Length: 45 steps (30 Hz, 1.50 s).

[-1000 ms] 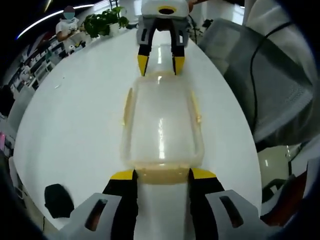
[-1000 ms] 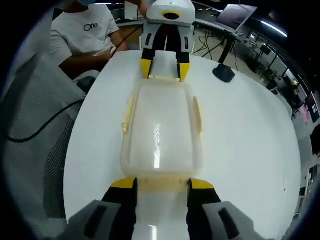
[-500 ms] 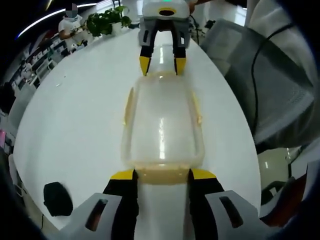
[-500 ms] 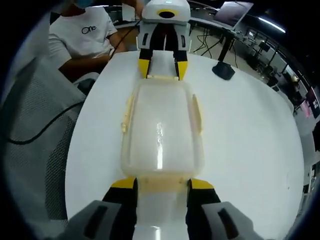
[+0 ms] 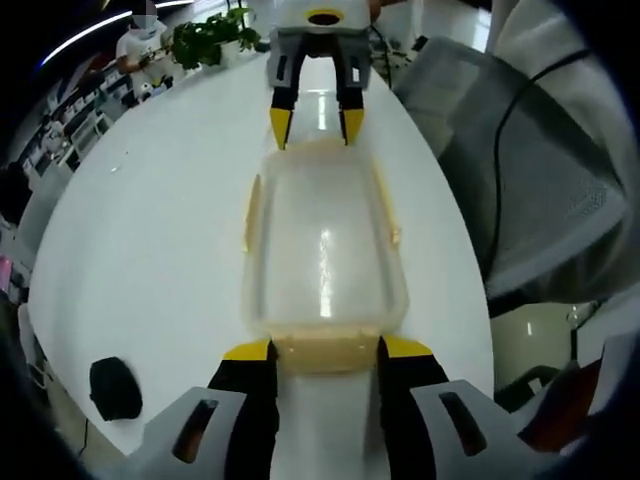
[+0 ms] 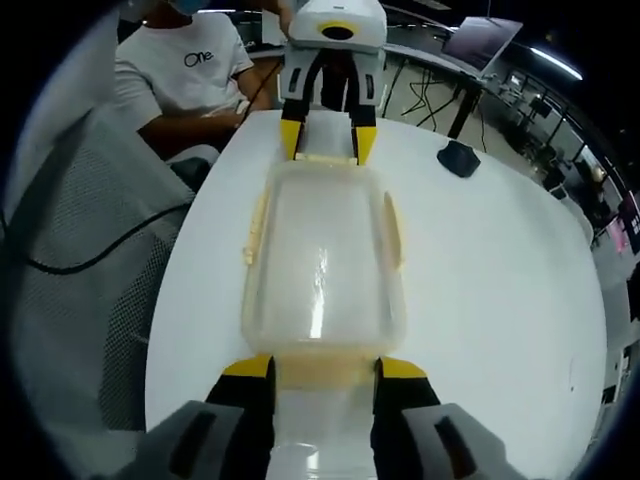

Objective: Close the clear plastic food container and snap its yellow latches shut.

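Note:
The clear plastic container (image 5: pixel 322 240) (image 6: pixel 322 255) lies lengthwise on the white table with its lid on top. Pale yellow side latches (image 5: pixel 254 212) (image 6: pixel 393 228) run along both long edges; I cannot tell whether they are snapped down. My left gripper (image 5: pixel 325 348) is open, its yellow-tipped jaws standing either side of the near end latch (image 5: pixel 325 354). At the opposite short end, my right gripper (image 5: pixel 312 125) straddles the far latch. In the right gripper view my right gripper (image 6: pixel 325 366) is open around its end latch (image 6: pixel 325 372), with the left gripper (image 6: pixel 327 142) facing it.
The white table (image 5: pixel 150 230) curves away on both sides. A black flat object (image 5: pixel 115 388) lies near one edge, another black object (image 6: pixel 460 158) near the other. A grey mesh chair (image 5: pixel 520 170) (image 6: pixel 70 260) stands close by. A person in a white shirt (image 6: pixel 190 75) sits behind.
Both views have shifted slightly with the hands. The grippers stay at the container's two short ends, and the jaws' spread looks the same.

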Motion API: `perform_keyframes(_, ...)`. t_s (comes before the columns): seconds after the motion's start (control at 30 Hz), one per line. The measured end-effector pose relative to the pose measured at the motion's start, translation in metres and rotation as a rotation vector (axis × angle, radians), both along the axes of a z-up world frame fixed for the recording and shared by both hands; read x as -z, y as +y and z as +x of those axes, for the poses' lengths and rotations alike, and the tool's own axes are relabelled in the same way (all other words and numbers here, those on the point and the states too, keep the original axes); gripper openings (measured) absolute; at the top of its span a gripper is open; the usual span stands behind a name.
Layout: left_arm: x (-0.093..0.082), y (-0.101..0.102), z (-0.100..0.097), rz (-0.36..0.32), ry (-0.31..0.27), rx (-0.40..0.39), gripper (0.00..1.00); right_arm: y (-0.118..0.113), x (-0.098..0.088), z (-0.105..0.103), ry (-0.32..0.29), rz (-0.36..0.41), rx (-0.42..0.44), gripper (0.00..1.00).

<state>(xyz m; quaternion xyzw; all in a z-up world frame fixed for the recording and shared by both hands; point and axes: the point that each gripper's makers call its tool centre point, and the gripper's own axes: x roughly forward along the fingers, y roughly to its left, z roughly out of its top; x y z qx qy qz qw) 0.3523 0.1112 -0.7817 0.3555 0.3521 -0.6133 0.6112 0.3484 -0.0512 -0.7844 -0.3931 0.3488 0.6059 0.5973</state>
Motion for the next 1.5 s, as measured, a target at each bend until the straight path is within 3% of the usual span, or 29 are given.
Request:
perform_keyframes(0.13,-0.011,0.000,-0.002,0.000,0.023,-0.007,0.37,0.000,-0.008,-0.001,-0.001,0.007,-0.008,0.36)
perform_keyframes(0.4,-0.029,-0.004,-0.002,0.003,0.007,-0.015,0.37,-0.004,-0.028,0.001,-0.015,0.034,-0.018,0.36)
perform_keyframes(1.07,-0.060,-0.042,0.002,0.010,-0.028,-0.005,0.37,-0.042,-0.061,0.001,-0.046,0.056,-0.005,0.36)
perform_keyframes(1.5,-0.073,-0.070,0.004,0.007,-0.036,-0.008,0.37,-0.070,-0.071,0.004,-0.051,0.067,-0.002,0.36)
